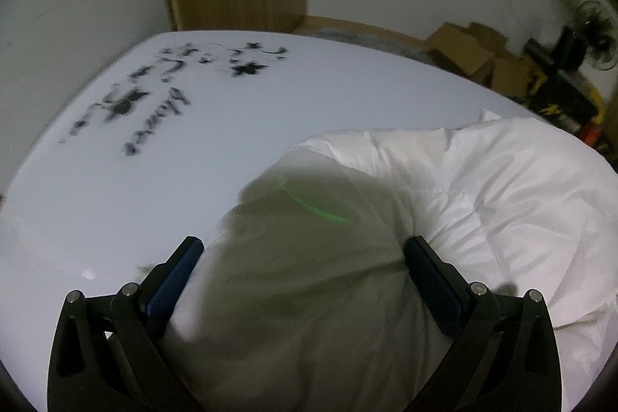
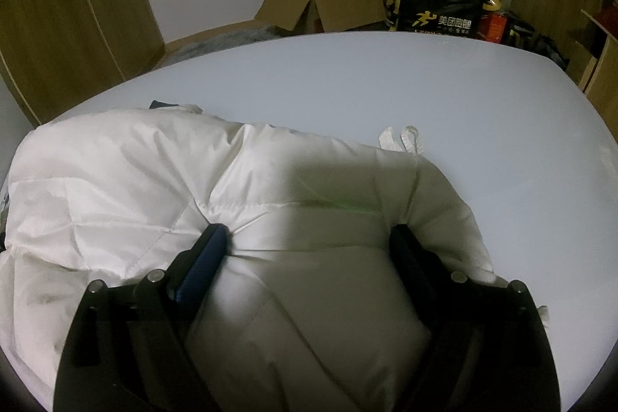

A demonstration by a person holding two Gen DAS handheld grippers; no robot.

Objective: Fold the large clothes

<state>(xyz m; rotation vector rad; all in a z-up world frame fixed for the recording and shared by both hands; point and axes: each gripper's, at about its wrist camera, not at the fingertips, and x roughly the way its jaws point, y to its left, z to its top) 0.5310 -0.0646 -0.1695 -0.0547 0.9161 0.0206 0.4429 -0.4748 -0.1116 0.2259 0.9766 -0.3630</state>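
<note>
**Both grippers spread over a white padded garment**

The left gripper (image 1: 301,250) has its fingers wide apart, straddling the garment's (image 1: 444,180) left end; bare tabletop (image 1: 116,199) stretches away left, with black markings (image 1: 127,103) near its far edge. The right gripper (image 2: 309,238) also stands wide, its fingers sunk into the padding on either side of a bulge. Open tabletop lies beyond and to the right.

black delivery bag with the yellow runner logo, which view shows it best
The right wrist view: the black delivery bag stands beyond the table, logo sharp and readable. The left wrist view shows only a small, blurred dark and yellow clutter at its right edge.
</note>
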